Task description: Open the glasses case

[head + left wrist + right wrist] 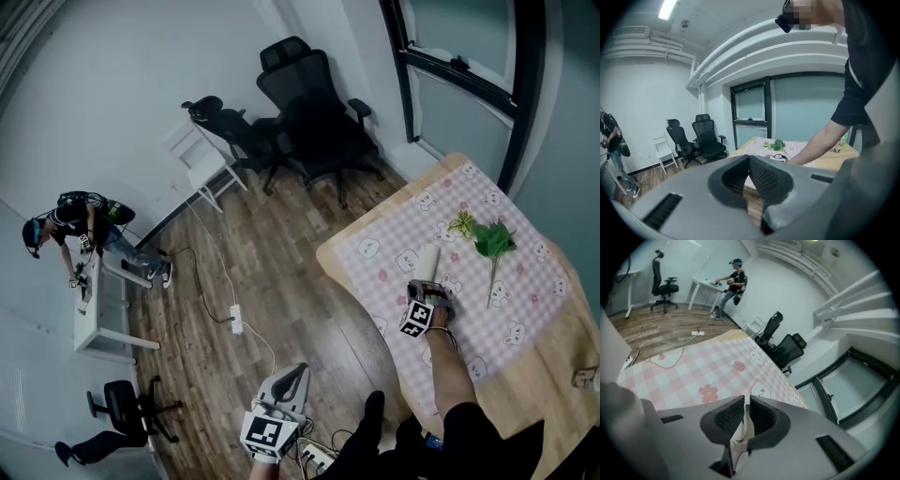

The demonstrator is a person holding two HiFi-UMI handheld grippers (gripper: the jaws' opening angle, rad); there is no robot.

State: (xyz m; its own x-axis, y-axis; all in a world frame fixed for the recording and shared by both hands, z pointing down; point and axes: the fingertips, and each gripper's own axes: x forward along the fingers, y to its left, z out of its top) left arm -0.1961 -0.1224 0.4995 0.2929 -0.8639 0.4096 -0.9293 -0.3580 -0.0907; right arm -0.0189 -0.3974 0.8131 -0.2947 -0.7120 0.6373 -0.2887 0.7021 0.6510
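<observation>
Two tools are seen in the head view. The left tool is held at the lower middle of the frame, over the wooden floor and well apart from the counter. In the left gripper view its pads are pressed together, with nothing between them.

Further up, right of centre, the right tool is lowered onto the pink checked cloth. The cream glasses case lies just beyond it, in line with it. In the right gripper view the jaws are drawn narrow and a thin pale edge of the case is pinched between them. Whether the lid has parted cannot be made out.

A green sprig lies near the case, to its right. Beyond, black office chairs stand at the upper middle, and a person is bent over a white desk at the far left.

Little is judged secure here. The body of the case is braced by nothing, so a pull on the pinched edge may lift or drag the whole case across the cloth without opening it. So slight a bite may also slip from the pads, and a sudden release could send the case into the sprig.
</observation>
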